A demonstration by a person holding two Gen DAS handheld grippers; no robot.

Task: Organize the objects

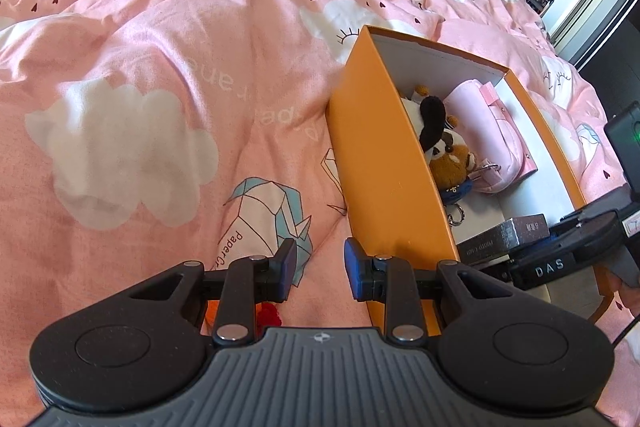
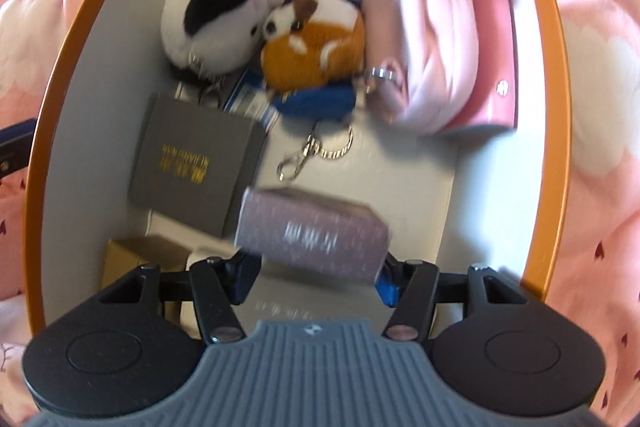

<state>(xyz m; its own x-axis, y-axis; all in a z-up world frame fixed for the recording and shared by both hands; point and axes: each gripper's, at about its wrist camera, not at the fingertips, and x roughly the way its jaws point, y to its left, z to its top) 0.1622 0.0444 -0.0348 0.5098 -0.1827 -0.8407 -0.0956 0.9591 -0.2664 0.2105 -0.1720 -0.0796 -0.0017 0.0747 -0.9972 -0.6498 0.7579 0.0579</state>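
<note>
1. The pink bedspread (image 1: 160, 87) is carrying the orange box (image 1: 376, 155), which is lying open so things can be dropped in.
2. Plush toys (image 2: 224, 3) and a pink pouch (image 2: 424, 27) are filling the far end, leaving floor nearer.
3. The right gripper (image 2: 316, 267) is pinching a small mauve box (image 2: 316, 231) above that floor, presumably to set it down.
4. The left gripper (image 1: 320, 267) is hanging empty beside the box wall, jaws partly apart.

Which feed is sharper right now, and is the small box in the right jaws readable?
Left wrist view: sharp, sunlit, fisheye bending the orange box and bedspread. Right wrist view: motion-blurred; the small box in the right gripper is smeared and its print unreadable; the plush toys are soft too.
</note>
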